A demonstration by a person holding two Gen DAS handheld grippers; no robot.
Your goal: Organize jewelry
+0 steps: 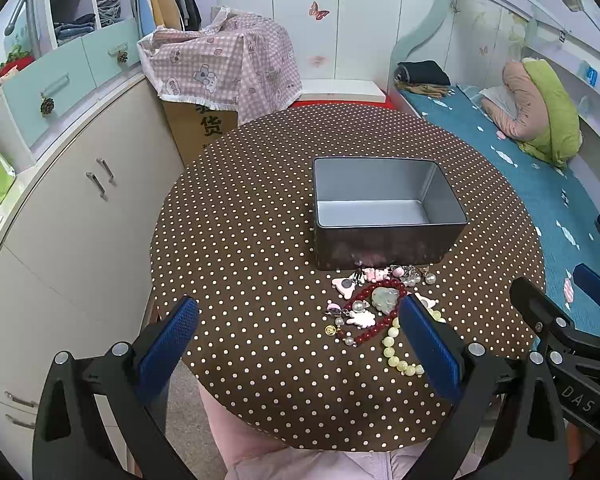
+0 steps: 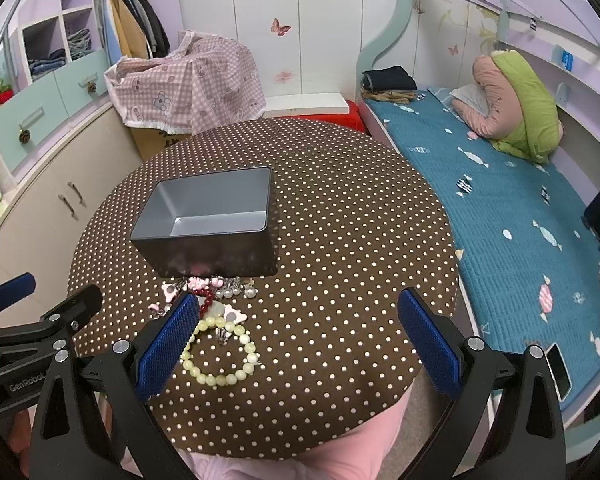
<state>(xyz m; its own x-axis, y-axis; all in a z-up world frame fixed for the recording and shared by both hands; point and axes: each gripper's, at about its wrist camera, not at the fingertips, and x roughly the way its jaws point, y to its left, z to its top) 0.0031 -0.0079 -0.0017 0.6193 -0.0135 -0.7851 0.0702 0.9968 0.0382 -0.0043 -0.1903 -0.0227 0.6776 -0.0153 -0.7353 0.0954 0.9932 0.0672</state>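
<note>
Polka-dot round table (image 1: 260, 240) beside bed (image 2: 500, 208), empty tin (image 1: 380, 216), jewelry pile (image 1: 374, 304), both grippers spread apart.

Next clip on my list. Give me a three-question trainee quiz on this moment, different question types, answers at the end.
1. True or false: the metal tin already holds some jewelry.
2. Multiple choice: the pale yellow bead bracelet lies (a) inside the tin, (b) on the dotted tablecloth on the person's side of the tin, (c) on the bed.
3. Fill in: both the left hand-held gripper and the right hand-held gripper are ____ and hold nothing.

Key: 1 false, what shows of the tin's inside is bare; 2 b; 3 open.
</note>
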